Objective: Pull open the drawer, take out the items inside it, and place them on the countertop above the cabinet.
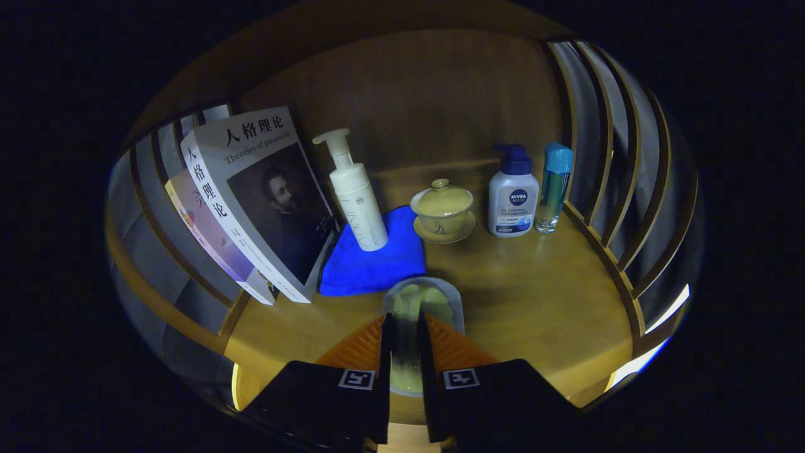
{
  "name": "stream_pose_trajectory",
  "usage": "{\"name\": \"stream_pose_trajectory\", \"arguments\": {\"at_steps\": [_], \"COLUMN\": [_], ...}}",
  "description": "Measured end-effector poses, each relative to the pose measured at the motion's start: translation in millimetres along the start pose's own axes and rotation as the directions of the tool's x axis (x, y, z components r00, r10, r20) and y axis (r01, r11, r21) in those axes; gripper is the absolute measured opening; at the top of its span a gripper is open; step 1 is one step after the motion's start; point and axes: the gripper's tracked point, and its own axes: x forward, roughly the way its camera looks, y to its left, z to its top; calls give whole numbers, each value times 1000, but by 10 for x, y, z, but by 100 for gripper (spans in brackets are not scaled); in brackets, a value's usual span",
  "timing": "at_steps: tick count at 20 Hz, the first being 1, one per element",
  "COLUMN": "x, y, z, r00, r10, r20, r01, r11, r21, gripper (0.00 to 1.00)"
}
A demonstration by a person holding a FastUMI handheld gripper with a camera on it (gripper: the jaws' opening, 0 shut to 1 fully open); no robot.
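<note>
My gripper (405,322) is shut on a clear, glass-like cup (434,296), which sits pinched between the two fingers. Its rounded far end sticks out just beyond the fingertips. The cup is low over the wooden countertop (541,296); I cannot tell whether it touches the wood. Just ahead of it lies a folded blue cloth (371,264). The drawer is hidden from this view.
Two books (264,201) lean at the left. A white pump bottle (358,201) stands on the cloth. Behind are a lidded tea bowl on a saucer (443,211), a white bottle with a dark pump (513,195) and a blue-capped clear bottle (555,189). Slatted rails (604,163) close both sides.
</note>
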Motion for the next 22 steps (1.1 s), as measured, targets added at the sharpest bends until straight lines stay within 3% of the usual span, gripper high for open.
{"name": "stream_pose_trajectory", "arguments": {"at_steps": [3, 7, 10, 16, 22], "x": [-108, -417, -850, -1761, -2324], "y": [34, 92, 249, 529, 379], "z": [30, 68, 111, 50, -283], "r00": [999, 988, 954, 845, 750], "r10": [0, -1, 24, 108, 78], "r20": [44, 157, 299, 523, 656], "r01": [1, 13, 18, -16, 55], "r11": [1000, 997, 990, 984, 982], "r21": [-13, -74, -137, -178, -179], "gripper": [42, 100, 98, 98, 98]}}
